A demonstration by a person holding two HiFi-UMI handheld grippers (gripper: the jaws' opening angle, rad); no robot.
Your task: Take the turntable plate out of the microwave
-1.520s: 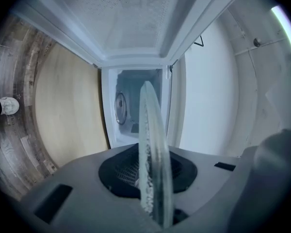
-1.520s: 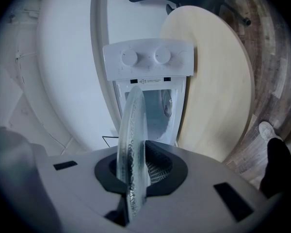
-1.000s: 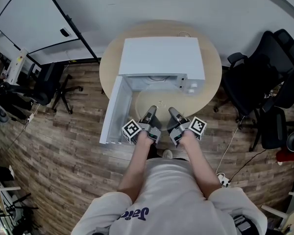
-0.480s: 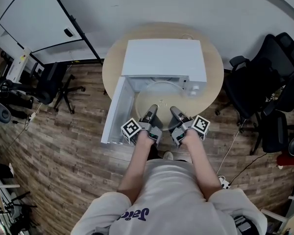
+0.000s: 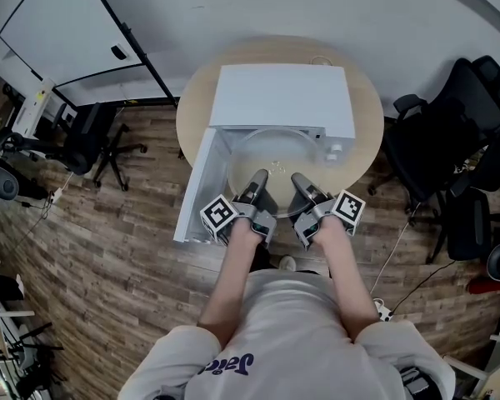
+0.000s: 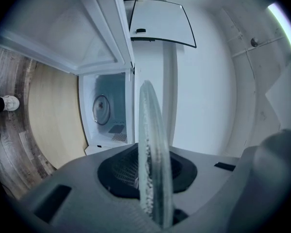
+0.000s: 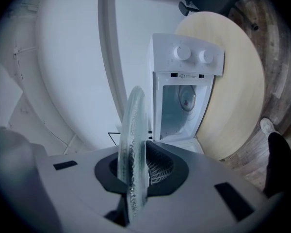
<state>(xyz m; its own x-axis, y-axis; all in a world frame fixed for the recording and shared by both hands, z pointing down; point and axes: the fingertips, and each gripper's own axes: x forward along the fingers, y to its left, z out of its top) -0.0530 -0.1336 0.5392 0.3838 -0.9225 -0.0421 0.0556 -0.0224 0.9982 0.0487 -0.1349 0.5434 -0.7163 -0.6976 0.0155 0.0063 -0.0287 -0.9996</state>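
The clear glass turntable plate (image 5: 275,163) hangs level in front of the open white microwave (image 5: 283,98), outside its cavity. My left gripper (image 5: 257,178) is shut on the plate's near left rim and my right gripper (image 5: 300,180) on its near right rim. In the left gripper view the plate (image 6: 153,149) shows edge-on between the pads, with the bare cavity (image 6: 106,111) behind it. The right gripper view has the plate (image 7: 134,144) edge-on too, beside the microwave's knob panel (image 7: 191,55).
The microwave door (image 5: 197,192) stands swung open to the left, past the edge of the round wooden table (image 5: 364,136). Black office chairs (image 5: 450,140) stand at the right and another chair (image 5: 92,136) at the left. A whiteboard (image 5: 62,23) leans at the far left.
Both grippers have lifted the plate straight up; in the head view it now looks larger and sits higher against the microwave's opening.
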